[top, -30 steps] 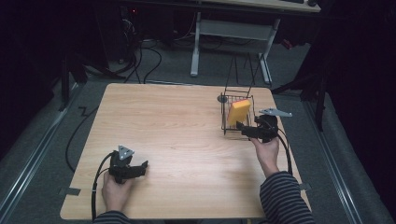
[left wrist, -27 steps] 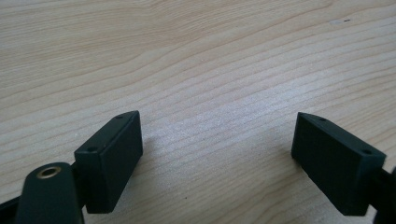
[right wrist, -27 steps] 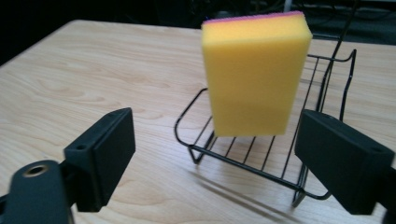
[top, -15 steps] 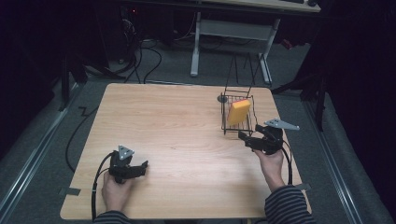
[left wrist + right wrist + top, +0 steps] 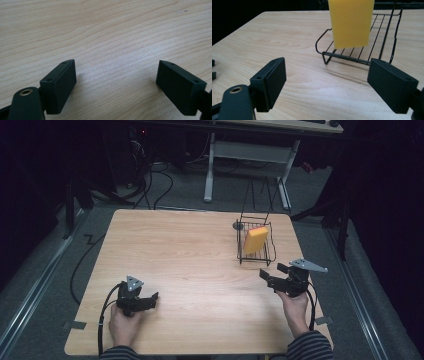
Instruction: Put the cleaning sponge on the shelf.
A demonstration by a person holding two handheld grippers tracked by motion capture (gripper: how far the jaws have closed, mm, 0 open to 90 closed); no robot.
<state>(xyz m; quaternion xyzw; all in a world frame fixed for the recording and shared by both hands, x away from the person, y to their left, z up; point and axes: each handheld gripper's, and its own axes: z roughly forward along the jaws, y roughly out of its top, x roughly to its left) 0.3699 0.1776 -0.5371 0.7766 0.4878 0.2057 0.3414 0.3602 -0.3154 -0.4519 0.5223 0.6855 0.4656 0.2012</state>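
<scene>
High view: the pale wooden table (image 5: 200, 270) fills the middle of the frame; the black wire rack (image 5: 255, 245) stands at its upper right with the yellow rectangular sponge (image 5: 255, 240) leaning upright inside it.
Left gripper (image 5: 152, 297): lower left of the high view, resting on the table, jaws pointing right.
Right gripper (image 5: 267, 277): lower right of the high view, just below the rack and apart from it, jaws pointing left and slightly up the frame.
Right gripper view: looks low across the table at the sponge (image 5: 350, 22) at the top centre, standing on the rack's (image 5: 362, 53) wire floor; here the rack's curled front wire and its shadow on the wood show, which the high view is too far off to give.
Left gripper view: bare wood grain (image 5: 112, 37) between and beyond the jaws, detail the high view does not resolve.
Writing: no label or lettering readable on anything.
Left hand: wrapped round the gripper body from below, striped sleeve at the frame's bottom edge.
Right hand: grips from below, wrist straight, grey plate on top, cable trailing down.
Left claw: jaws apart, nothing between them.
Right claw: jaws have just been closing, yet stand apart with nothing between them (image 5: 325, 82).
</scene>
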